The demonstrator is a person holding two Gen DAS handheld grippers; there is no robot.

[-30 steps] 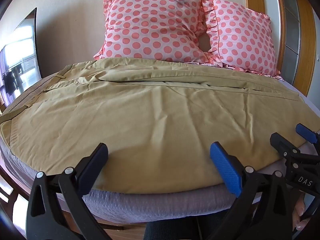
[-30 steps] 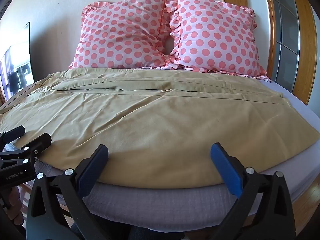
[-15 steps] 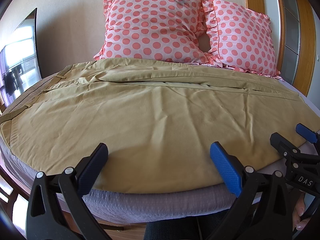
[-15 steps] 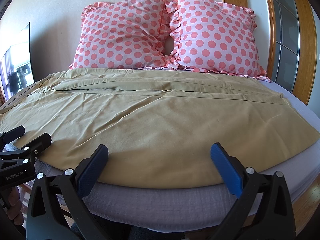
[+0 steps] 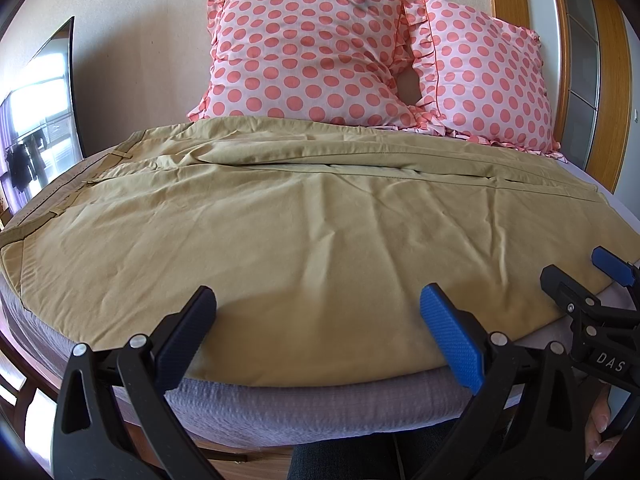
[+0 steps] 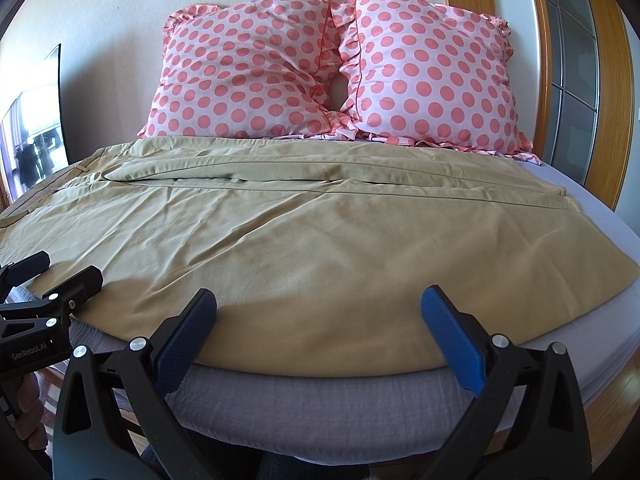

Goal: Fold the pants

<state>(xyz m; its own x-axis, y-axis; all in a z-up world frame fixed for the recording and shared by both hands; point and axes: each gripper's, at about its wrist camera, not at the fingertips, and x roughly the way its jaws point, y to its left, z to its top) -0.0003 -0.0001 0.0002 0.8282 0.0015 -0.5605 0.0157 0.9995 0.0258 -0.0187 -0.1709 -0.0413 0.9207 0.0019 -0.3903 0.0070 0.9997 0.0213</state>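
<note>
Tan pants lie spread flat across the bed, waistband to the left, legs running right, one leg folded over the other along the far side. They also show in the right wrist view. My left gripper is open and empty, just above the pants' near edge. My right gripper is open and empty over the same near edge, further right. The right gripper also shows in the left wrist view, and the left gripper in the right wrist view.
The bed has a grey-purple cover. Two pink polka-dot pillows lean on the wall behind the pants. A screen stands at the left. A wooden door frame is at the right.
</note>
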